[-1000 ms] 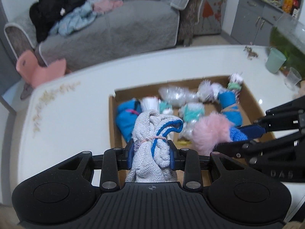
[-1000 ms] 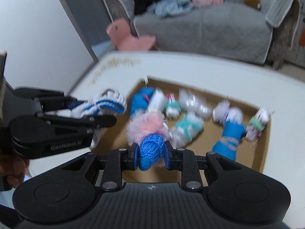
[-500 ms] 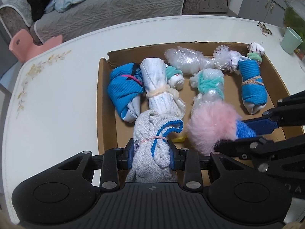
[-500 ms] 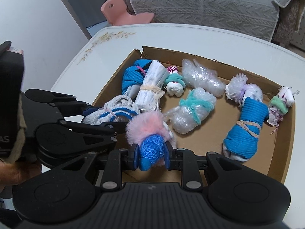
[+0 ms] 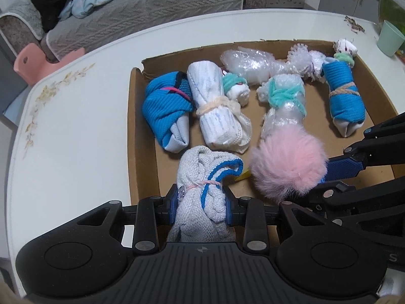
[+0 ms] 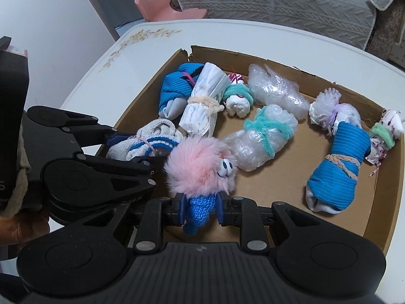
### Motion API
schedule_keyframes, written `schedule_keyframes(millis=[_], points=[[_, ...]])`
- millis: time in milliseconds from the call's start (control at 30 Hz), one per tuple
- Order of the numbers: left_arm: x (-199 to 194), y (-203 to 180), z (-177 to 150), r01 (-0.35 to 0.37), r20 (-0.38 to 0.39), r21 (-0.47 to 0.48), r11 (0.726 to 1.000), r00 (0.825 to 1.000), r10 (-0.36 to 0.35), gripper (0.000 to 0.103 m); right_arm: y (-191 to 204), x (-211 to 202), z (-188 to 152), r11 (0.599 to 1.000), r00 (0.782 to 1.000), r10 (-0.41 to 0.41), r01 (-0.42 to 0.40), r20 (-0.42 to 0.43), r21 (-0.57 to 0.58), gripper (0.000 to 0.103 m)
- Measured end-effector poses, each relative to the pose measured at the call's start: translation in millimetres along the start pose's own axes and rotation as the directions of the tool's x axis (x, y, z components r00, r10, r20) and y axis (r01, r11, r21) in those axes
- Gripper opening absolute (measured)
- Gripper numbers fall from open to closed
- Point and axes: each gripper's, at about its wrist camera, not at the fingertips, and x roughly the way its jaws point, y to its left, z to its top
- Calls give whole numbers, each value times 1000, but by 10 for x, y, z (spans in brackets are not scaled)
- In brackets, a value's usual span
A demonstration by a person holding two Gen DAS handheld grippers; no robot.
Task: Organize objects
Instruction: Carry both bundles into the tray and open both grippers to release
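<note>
A shallow cardboard box (image 5: 134,131) (image 6: 395,202) lies on the white table. My left gripper (image 5: 201,202) is shut on a grey knitted bundle with blue trim (image 5: 202,177) (image 6: 141,144), low over the box's near left corner. My right gripper (image 6: 201,211) is shut on the blue knitted body of a pink fluffy toy with googly eyes (image 6: 200,167) (image 5: 288,162), held beside the grey bundle over the box's near side. Inside lie several tied bundles: a blue one (image 5: 164,101), a white one (image 5: 215,111), bubble-wrap ones (image 5: 283,101) and a blue roll (image 5: 344,98).
The white table (image 5: 76,126) has a floral print at its left edge. A mint cup (image 5: 389,38) stands at the far right. Beyond the table are a grey sofa (image 5: 152,2) with clothes and a pink child's chair (image 6: 164,7).
Both grippers have come down toward the box with their bundles, and both views now look more steeply into it. The grips are unchanged.
</note>
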Motion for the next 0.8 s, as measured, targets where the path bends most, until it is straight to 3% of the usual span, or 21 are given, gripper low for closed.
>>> schedule_keyframes(millis=[333, 433, 500, 800], points=[[-18, -3, -25, -10, -3, -1, 1000, 1000, 10, 44, 4, 77, -19, 1000, 1000, -2, 2, -10, -3, 20], [-67, 28, -11, -14, 7, -19, 1000, 1000, 14, 49, 29, 102, -21, 1000, 1000, -7, 7, -12, -11, 20], [-102, 44, -3, -24, 11, -20, 999, 1000, 25, 62, 49, 94, -21, 1000, 1000, -9, 9, -7, -18, 20], [-200, 66, 42, -25, 11, -40, 999, 1000, 25, 66, 14, 80, 0, 1000, 1000, -9, 9, 4, -3, 20]])
